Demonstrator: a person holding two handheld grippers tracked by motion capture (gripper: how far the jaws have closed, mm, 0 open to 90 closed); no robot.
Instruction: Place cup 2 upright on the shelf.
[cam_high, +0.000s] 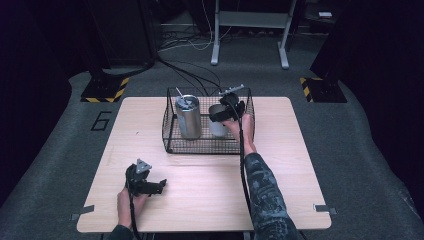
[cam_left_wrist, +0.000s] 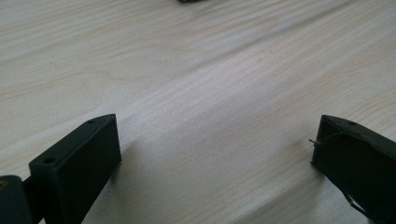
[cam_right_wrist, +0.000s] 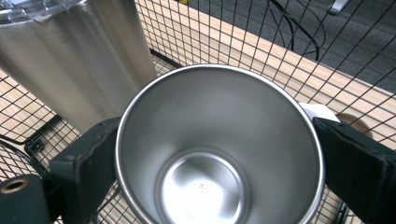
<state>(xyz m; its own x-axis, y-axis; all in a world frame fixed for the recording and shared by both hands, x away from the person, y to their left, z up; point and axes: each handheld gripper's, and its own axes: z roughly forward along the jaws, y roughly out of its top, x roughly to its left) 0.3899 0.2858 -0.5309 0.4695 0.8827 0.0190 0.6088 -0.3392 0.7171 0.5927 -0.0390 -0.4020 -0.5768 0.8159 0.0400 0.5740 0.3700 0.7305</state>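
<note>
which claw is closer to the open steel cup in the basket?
Right. The right claw has its jaws on either side of the cup inside the wire basket. The left claw sits open near the table's front edge.

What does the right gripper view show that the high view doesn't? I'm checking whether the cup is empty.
Right gripper view alone: the cup's bare, empty inside, and a black jaw at each side of its rim. High view alone: the whole table, the left gripper resting on it, both forearms, the floor beyond. Both: the wire basket, the taller tumbler beside the cup, and the right gripper at the cup.
</note>
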